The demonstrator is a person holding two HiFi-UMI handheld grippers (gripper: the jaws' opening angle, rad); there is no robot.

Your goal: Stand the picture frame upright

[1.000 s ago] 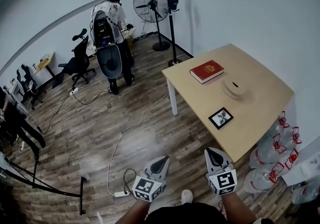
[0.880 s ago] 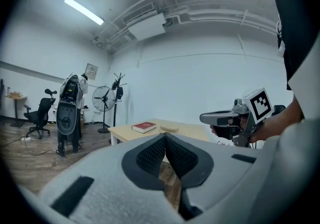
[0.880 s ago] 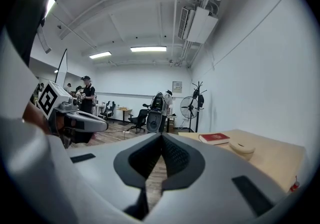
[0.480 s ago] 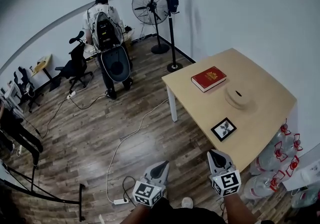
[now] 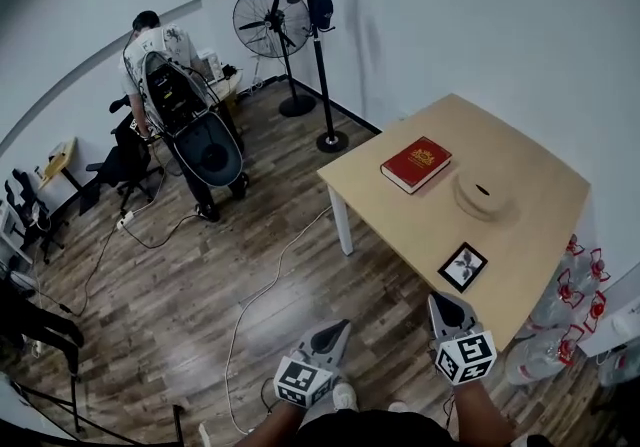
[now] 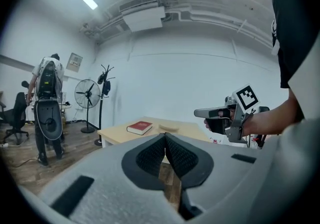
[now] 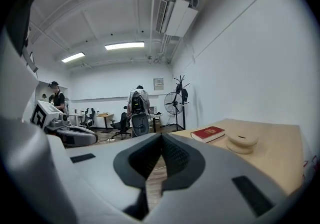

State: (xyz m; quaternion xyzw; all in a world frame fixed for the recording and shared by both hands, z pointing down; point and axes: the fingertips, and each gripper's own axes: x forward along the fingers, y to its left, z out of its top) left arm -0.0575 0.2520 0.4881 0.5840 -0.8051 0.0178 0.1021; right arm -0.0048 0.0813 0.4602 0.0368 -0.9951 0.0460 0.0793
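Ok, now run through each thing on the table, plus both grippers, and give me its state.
Picture frame: lying flat on the table, face up, untouched.
Red book: closed, lying flat.
Round wooden piece: lying flat beside the book.
Left gripper: jaws together, empty, off the table's near side.
Right gripper: jaws together, empty, just short of the picture frame.
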